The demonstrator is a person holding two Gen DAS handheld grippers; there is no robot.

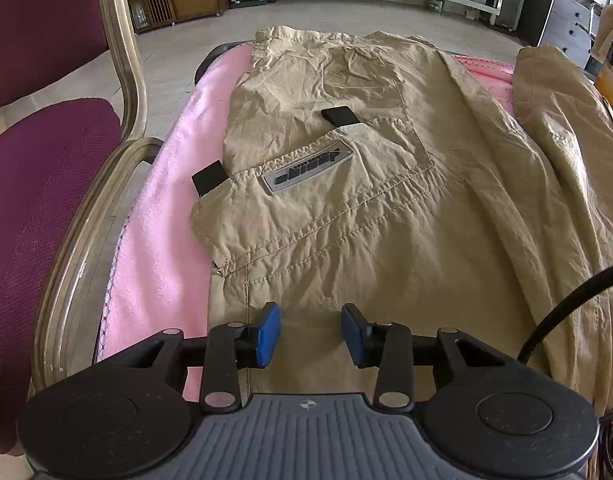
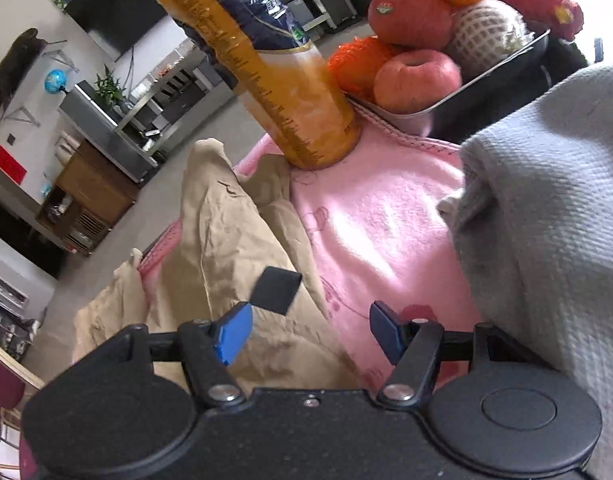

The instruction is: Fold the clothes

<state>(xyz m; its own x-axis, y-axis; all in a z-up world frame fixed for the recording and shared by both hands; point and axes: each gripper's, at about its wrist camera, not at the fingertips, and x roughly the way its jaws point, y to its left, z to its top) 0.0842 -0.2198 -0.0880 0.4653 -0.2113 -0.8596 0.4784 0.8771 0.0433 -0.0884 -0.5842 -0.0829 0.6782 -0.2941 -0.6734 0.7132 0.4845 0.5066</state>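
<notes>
While the khaki cargo trousers point(image 1: 346, 168) lie spread on the pink blanket point(image 1: 162, 240), neither tool has hold of them. The left gripper point(image 1: 310, 330) hangs just above the near part of the cloth, its 2 blue pads parted with bare fabric showing between them, nothing pinched. The right gripper point(image 2: 310, 332) is parted wider, over the right edge of the same garment where it meets the blanket, and it too grips nothing.

One leg lies fairly flat, running from near to far, pocket side up: a flap pocket with a grey logo patch point(image 1: 306, 170) and 2 black tabs faces the left camera. To its right the other leg is bunched into a raised ridge point(image 1: 562, 168), so the garment is not yet a neat, squared package; whether a fold has already been laid in it cannot be told from this.

The spot is crowded. In the right view, an orange bottle point(image 2: 266, 76) stands at the far right, touching the trousers' far end, with a metal tray of fruit point(image 2: 446, 36) behind it and a grey knitted cloth point(image 2: 546, 240) at the near right. A chair with maroon upholstery point(image 1: 46, 160) flanks the left. Probably the grippers sit at opposite sides to take 2 edges together.
</notes>
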